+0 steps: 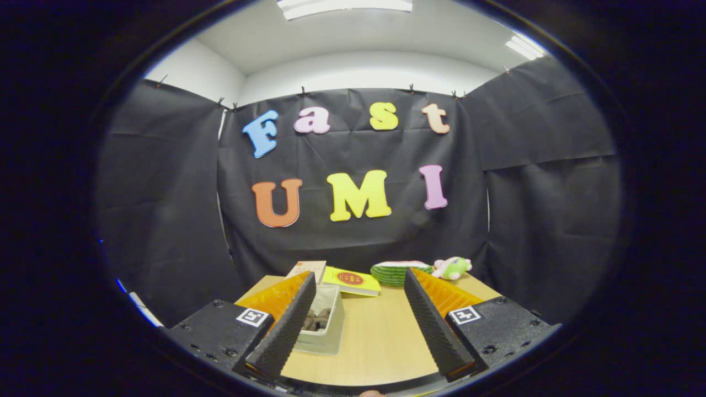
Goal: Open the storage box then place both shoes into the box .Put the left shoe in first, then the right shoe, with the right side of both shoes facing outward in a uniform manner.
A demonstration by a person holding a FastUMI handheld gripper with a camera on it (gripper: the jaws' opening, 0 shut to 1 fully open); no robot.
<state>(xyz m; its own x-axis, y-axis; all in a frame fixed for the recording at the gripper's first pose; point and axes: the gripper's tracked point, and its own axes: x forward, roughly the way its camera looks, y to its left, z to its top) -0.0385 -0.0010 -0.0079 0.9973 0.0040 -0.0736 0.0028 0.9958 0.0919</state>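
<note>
Jaws (359,281) held wide apart above the wooden bench (375,336), gripping nothing. Clear storage box (322,325) beside the left finger, dark contents inside. Books (350,281) and plush toys (452,267) beyond.

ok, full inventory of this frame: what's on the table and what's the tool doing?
table: 1, light wood, under everything.
storage box: 1, clear plastic, dark items inside, beside the left finger, partly hidden by it.
books: 2, one yellow, one pale, flat beyond the box.
striped plush: 1, green and white with pink, at the far edge.
plush toy: 1, pink and green, right of it.
tool: 1, fingers spread wide, holding nothing.
</note>
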